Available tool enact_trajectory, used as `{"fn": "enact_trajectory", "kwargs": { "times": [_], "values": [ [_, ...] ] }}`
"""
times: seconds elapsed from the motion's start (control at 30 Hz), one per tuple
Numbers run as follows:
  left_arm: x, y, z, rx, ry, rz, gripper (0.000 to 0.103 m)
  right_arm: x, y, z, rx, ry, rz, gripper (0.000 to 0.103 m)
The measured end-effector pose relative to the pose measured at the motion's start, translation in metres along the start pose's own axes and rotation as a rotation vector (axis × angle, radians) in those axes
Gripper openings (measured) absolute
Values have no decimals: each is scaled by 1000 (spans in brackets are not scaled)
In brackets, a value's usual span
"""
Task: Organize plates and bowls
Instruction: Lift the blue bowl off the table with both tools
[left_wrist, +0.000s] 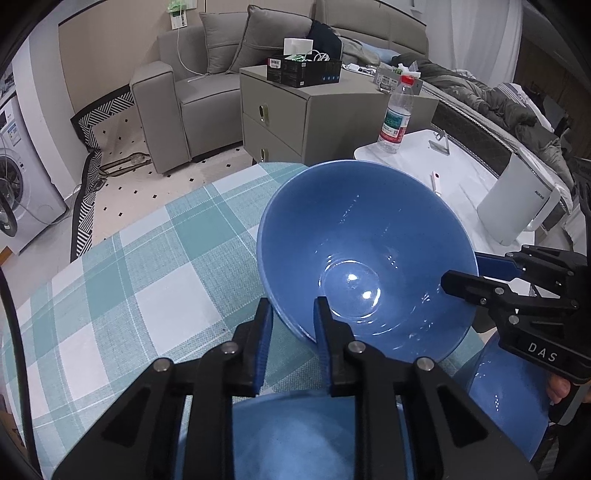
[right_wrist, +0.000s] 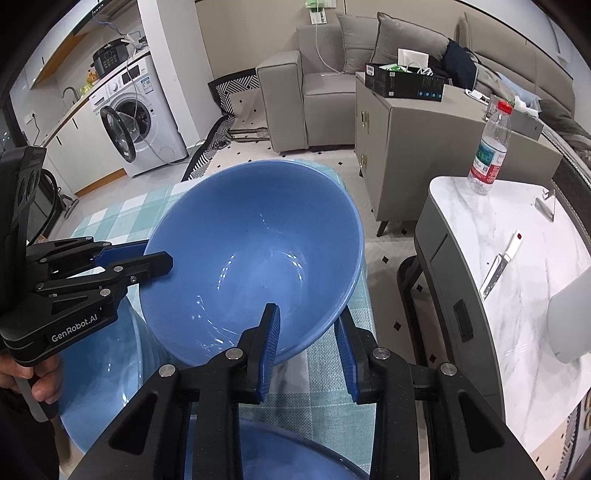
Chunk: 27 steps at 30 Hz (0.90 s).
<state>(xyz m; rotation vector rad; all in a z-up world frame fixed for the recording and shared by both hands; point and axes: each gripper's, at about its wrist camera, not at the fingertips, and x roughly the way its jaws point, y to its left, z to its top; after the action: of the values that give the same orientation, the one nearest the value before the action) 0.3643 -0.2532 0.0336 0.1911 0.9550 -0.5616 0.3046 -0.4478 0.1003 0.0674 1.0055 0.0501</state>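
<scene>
Between both sets of jaws sits the big blue bowl (left_wrist: 369, 254), tilted, w/ each gripper clamped narrow on an opposite bit of its rim. Left gripper (left_wrist: 291, 325) has one pad inside the wall, one outside; right gripper (right_wrist: 308, 332) pinches the same way on the far side. Under the jaws there's the checked tablecloth (left_wrist: 122, 280) plus more blue dishes (left_wrist: 506, 398), prob plates or bowls, can't tell which.
</scene>
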Motion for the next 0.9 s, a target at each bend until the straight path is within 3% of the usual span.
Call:
{"fn": "enact_trajectory", "kwargs": {
  "times": [0.9],
  "values": [
    [-58,-8,-3,-7,-121,3,21,-71,21,-8,-28,-129,-13,31]
  ]
}}
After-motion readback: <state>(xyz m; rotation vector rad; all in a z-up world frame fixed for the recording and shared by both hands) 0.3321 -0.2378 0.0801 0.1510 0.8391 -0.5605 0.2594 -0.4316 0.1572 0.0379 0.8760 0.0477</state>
